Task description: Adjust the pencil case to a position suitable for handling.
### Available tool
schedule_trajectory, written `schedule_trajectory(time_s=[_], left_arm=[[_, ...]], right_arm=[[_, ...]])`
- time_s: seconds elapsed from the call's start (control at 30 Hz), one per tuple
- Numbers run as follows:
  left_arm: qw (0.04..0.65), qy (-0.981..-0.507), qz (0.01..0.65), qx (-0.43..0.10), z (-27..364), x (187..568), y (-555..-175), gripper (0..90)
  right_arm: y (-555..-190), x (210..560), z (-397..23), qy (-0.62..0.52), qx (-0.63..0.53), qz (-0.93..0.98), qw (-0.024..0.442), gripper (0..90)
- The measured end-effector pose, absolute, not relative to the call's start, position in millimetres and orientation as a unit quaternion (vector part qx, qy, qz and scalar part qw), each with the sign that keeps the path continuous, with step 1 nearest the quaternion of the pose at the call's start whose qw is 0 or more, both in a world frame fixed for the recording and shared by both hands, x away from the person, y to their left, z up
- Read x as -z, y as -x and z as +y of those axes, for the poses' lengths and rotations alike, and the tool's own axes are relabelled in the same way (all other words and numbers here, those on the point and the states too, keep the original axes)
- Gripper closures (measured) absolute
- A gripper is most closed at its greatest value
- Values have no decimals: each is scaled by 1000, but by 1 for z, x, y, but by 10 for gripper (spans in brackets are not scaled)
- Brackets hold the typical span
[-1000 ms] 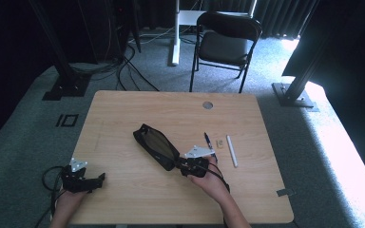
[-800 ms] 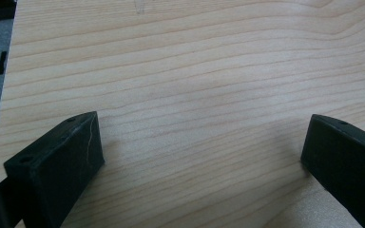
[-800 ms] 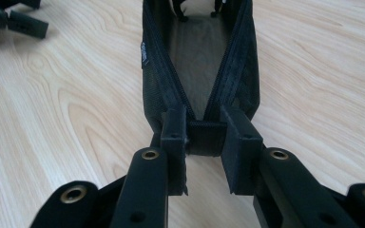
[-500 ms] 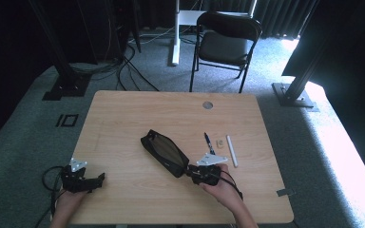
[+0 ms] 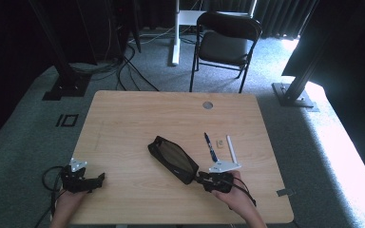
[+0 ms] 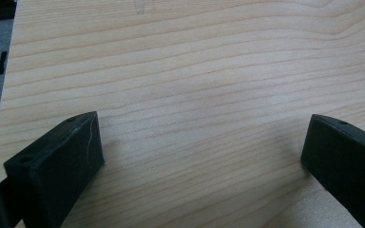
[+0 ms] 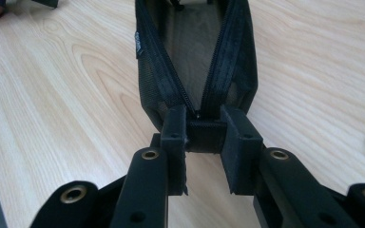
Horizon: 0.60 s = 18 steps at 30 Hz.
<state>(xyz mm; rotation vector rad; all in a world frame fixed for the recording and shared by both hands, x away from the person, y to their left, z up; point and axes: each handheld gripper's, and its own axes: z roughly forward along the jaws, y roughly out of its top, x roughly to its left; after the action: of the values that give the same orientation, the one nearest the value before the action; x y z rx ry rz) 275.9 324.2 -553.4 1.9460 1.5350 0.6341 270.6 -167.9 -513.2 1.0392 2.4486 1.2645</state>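
A black mesh pencil pouch (image 5: 172, 159) lies open-zipped on the wooden table (image 5: 138, 118), slanting from upper left to lower right. My right gripper (image 5: 200, 179) is shut on the pouch's near end; in the right gripper view the two pads pinch the end tab (image 7: 204, 135) where the zipper (image 7: 204, 95) meets. My left gripper (image 5: 100, 177) rests at the table's front left edge, its jaws wide apart over bare wood (image 6: 204, 109) with nothing between them. A blue pen (image 5: 211, 147) and a white stick (image 5: 232, 150) lie just right of the pouch.
A small tan piece (image 5: 221, 144) sits between pen and white stick. A round grommet hole (image 5: 207, 105) is near the table's far edge. A black folding chair (image 5: 225, 45) stands beyond the table. Cables trail on the floor at left.
My right gripper has dragged the pouch to the right and toward the front edge. The left gripper has stayed put.
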Motion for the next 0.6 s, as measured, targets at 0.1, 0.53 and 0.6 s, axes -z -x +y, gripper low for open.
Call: schedule_trajectory(time_s=[0.1, 0.53, 0.6], left_arm=[[288, -728, 575, -238, 324, 553, -276, 4], [288, -728, 575, -238, 324, 553, -276, 4], [287, -729, 575, -237, 324, 553, -276, 4]], right_arm=[[-266, 513, -178, -357, -423, 827, 100, 728], [-250, 511, -211, -379, -418, 819, 104, 728], [-249, 512, -216, -380, -419, 818, 102, 727]])
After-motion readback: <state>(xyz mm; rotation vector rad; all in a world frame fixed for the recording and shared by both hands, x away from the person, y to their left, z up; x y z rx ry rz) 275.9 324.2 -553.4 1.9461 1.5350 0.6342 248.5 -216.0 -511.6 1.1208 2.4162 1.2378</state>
